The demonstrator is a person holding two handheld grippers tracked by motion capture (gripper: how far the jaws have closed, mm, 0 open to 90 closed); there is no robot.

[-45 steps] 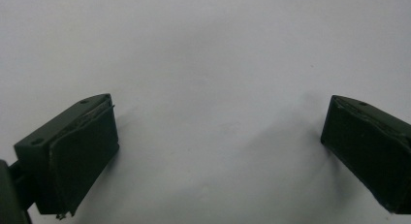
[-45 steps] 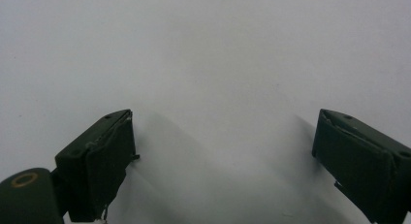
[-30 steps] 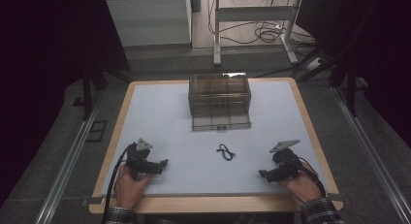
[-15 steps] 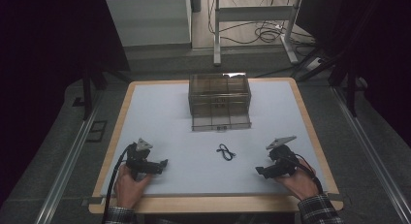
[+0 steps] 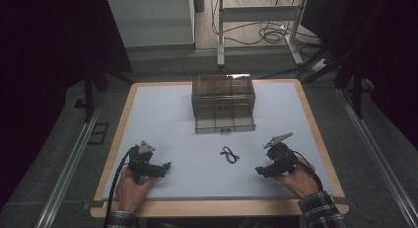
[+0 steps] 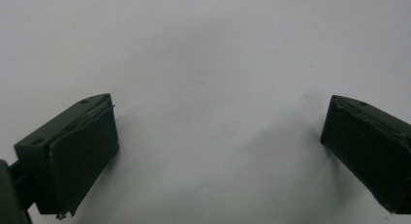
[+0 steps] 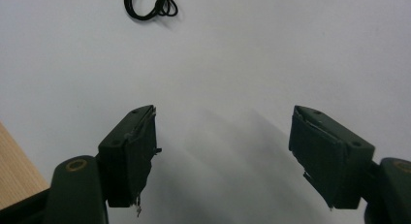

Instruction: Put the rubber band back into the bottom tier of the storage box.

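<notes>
My worktop (image 5: 162,124) is white with a pale wooden rim, lit against a dim room. Grey floor (image 5: 59,154) surrounds it, with metal rails (image 5: 69,164) along both sides. Beyond its far edge stand a pale cabinet (image 5: 150,21) and a metal table frame (image 5: 256,18) over loose cables (image 5: 268,34).

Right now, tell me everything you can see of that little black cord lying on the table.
The black cord is a thin, dark, flexible strand, gathered into a small loose loop with bunched ends; the right gripper view shows the loop cut off by the frame's top edge. It lies flat on the white tabletop, between the clear compartment box and the near edge. Nothing touches it but the table; both grippers are apart from it.
</notes>
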